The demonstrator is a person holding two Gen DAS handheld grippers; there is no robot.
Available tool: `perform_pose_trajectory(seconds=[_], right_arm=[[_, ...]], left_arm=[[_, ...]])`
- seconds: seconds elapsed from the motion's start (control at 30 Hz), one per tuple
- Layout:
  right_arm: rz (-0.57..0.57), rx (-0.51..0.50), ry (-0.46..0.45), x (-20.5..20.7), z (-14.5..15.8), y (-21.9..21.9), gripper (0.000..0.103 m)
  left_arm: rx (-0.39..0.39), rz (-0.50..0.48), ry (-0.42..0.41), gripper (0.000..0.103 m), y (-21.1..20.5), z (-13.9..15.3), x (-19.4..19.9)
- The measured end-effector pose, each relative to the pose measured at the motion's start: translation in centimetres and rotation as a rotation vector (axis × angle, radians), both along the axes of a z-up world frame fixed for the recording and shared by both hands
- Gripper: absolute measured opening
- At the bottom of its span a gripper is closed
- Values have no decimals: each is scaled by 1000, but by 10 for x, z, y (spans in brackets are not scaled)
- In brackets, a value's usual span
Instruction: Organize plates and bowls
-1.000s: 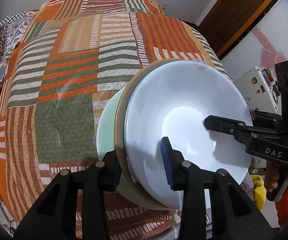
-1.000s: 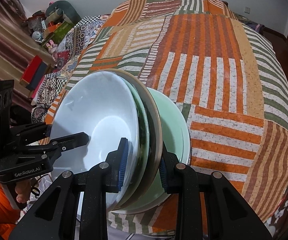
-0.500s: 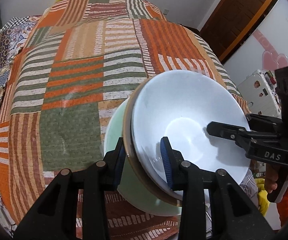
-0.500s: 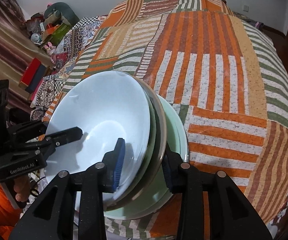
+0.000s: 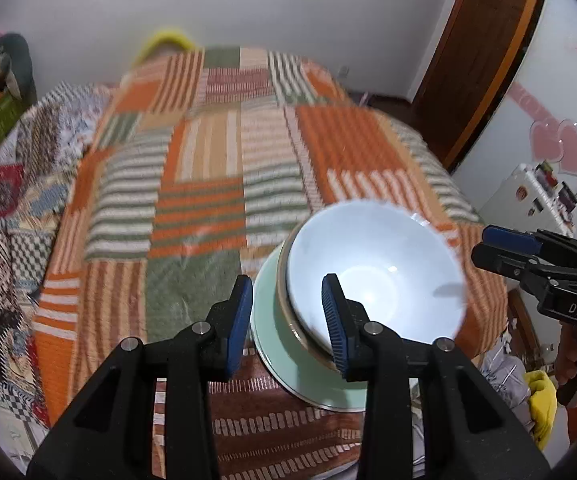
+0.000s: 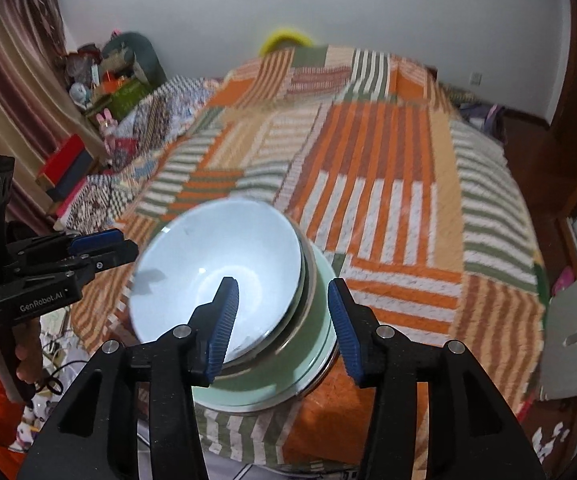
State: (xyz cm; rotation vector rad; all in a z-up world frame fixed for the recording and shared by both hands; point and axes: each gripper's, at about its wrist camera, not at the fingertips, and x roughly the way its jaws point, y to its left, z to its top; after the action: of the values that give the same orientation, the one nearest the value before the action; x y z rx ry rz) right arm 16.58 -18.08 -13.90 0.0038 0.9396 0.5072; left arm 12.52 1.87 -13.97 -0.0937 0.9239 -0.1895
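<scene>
A stack of dishes rests on the patchwork bedspread near its front edge: a white bowl (image 5: 372, 268) on top, a brown-rimmed dish under it, and a pale green plate (image 5: 312, 372) at the bottom. The stack also shows in the right wrist view, with the white bowl (image 6: 216, 272) and the green plate (image 6: 288, 364). My left gripper (image 5: 288, 320) is open, its fingers drawn back from the stack's left rim. My right gripper (image 6: 280, 324) is open, its fingers astride the stack's near rim without gripping. Each gripper shows in the other's view, the right gripper (image 5: 504, 248) and the left gripper (image 6: 104, 246).
The striped orange and green bedspread (image 5: 208, 184) stretches away behind the stack. A wooden door (image 5: 484, 48) stands at the right. Clutter and boxes (image 6: 104, 92) lie along the left of the bed. A yellow object (image 6: 286, 38) is at the bed's far end.
Both grippers have opened, let go of the dish stack and pulled back and up. The stack now lies on the bedspread instead of being held tilted between them.
</scene>
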Motion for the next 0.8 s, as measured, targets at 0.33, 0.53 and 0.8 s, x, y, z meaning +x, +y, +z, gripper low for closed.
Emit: perform_pose_trajectory(seconds=[0.33,0.53,0.8], right_arm=[[-13,71,-252,-53,67,-5,59],[-19,109,-432,-90,101,-5,73],[-22,127,-563,-118,121,0,89]], left_arm=[[56,21,-323,53,-18,90,-63],[83,48,-490,69,-25,122,-98],[66,95,-597,101,-22,140,-124]])
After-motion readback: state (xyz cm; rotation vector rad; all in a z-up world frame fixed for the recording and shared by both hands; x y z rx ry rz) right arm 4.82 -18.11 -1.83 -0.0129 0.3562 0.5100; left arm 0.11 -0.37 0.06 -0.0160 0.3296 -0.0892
